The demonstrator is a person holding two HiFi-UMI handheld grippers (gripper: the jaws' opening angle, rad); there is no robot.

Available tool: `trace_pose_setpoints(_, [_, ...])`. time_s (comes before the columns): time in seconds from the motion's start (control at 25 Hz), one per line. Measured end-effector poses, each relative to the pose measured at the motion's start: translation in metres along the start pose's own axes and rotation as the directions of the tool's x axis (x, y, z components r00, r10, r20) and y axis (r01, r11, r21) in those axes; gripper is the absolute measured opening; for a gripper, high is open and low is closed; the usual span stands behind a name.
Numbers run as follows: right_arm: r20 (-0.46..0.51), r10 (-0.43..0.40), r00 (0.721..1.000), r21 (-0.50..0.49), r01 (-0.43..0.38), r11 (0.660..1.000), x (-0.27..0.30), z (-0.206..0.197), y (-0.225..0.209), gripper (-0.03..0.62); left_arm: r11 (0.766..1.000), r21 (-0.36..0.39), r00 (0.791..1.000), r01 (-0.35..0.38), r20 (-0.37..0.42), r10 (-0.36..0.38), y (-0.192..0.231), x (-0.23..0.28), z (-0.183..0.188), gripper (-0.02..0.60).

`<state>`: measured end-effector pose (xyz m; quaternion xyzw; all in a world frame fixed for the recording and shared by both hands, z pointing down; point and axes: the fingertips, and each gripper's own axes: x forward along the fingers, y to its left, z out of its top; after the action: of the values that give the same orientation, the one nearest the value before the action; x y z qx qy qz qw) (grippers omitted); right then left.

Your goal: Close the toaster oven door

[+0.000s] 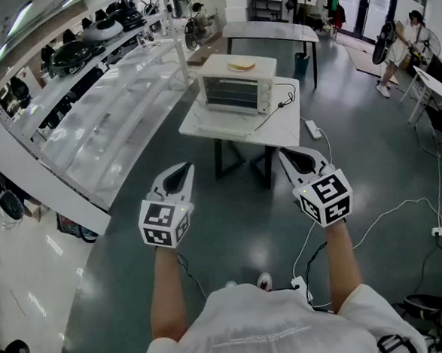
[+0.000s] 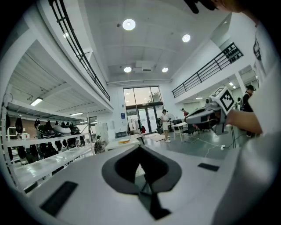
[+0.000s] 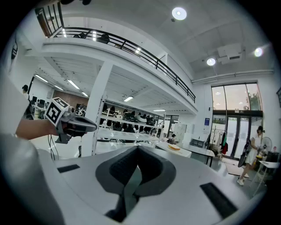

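A power strip [image 1: 314, 130] lies beside the white table [image 1: 281, 122].

Left hand-held gripper [image 1: 180, 172], right hand-held gripper [image 1: 293, 156]: jaws closed, empty.

We hold our left tool [image 1: 181, 169] and right tool [image 1: 287, 155] side by side. Well ahead of both, the toaster oven [image 1: 234, 88] sits on the worktop [image 1: 282, 128]. Shelves [image 1: 115, 123] run left of the left tool.

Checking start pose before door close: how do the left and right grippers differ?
Left gripper angles in to the right; right gripper angles in to the left. Right gripper sits a little higher in the head view than the left, likely farther forward. Left marker cube and right marker cube show different patterns. Shared: both shut, empty, short of the toaster oven.
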<state>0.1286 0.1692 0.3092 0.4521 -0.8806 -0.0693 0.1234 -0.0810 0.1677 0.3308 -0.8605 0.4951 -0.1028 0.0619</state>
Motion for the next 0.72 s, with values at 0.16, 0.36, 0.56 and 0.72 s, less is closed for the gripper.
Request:
trace_pose_setpoints(0.16, [-0.001,-0.007,1.000,0.008,0.007,1.000,-0.0013,0.0000,-0.0023,0.015,1.000,0.002,1.000,0.004,-0.010,-0.004,-0.0018,-0.0005,-0.0026,0.015])
trace_pose_setpoints(0.36, [-0.005,-0.005,1.000,0.009,0.005,1.000,0.0009,-0.0009,-0.0025,0.015,1.000,0.011,1.000,-0.002,-0.019,0.002,0.0005,0.0007,-0.0034,0.015])
trace_pose_setpoints(0.56, [0.009,-0.003,1.000,0.067,0.002,0.998,0.0020,-0.0024,-0.0042,0.015,1.000,0.026,1.000,-0.007,-0.030,0.007,0.0007,0.0016,-0.0060,0.015])
trace_pose_setpoints(0.72, [0.004,-0.007,1.000,0.062,0.007,0.998,0.0049,-0.0045,-0.0022,0.015,0.999,0.021,0.999,-0.038,-0.035,0.039,0.0063,-0.0018,-0.0098,0.016])
